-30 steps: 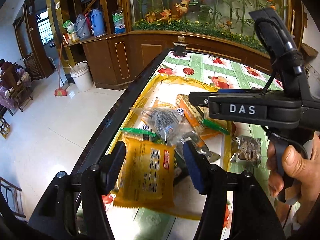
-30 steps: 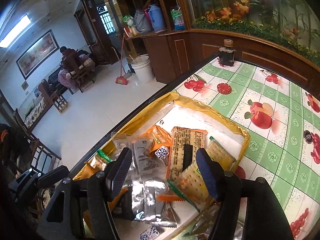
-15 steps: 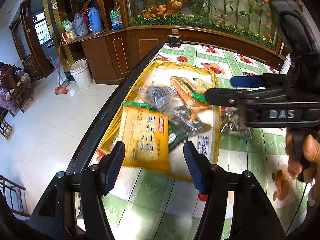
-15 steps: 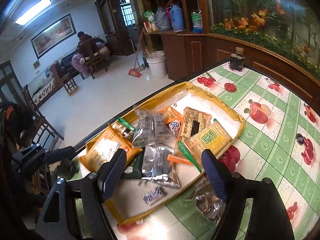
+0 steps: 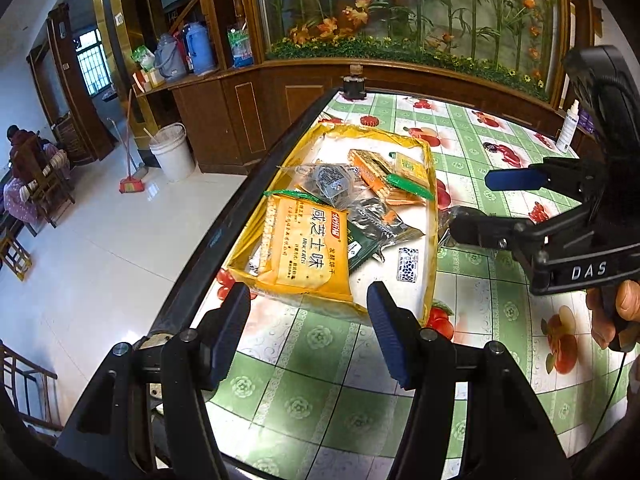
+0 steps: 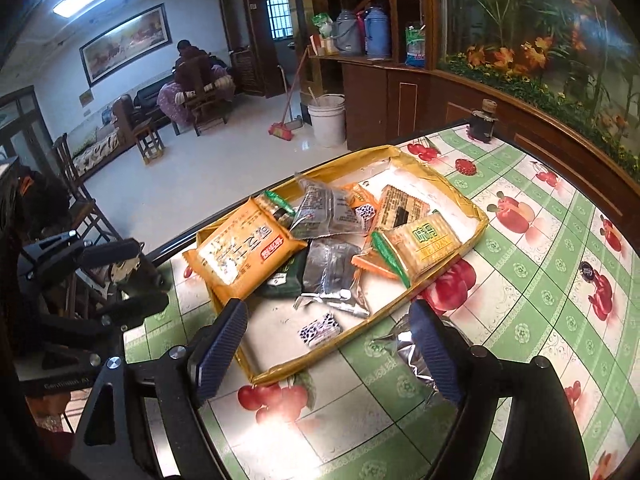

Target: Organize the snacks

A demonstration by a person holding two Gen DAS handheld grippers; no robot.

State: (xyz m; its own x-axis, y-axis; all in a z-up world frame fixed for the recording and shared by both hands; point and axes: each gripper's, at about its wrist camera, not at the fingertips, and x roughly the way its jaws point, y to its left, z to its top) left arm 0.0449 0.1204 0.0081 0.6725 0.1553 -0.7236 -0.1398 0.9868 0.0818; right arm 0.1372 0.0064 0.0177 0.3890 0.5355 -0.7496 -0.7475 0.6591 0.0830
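- Green fruit-patterned desk (image 6: pixel 520 340) carries a yellow tray (image 6: pixel 478 216) of snacks.
- Right claw (image 6: pixel 328 344), jaws spread and empty, hovers over the tray's near corner.
- One silver foil packet (image 6: pixel 404 354) lies outside the tray, just beside the right-hand finger, nearer this claw.
- Left claw (image 5: pixel 308 328), also spread and empty, faces the orange cracker pack (image 5: pixel 306 248), its long axis pointing away from the claw.

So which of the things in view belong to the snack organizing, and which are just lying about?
Job:
yellow tray
orange cracker pack
silver pouch on the table
left gripper
right gripper

Lying about:
dark jar
white bucket
broom
spray bottle
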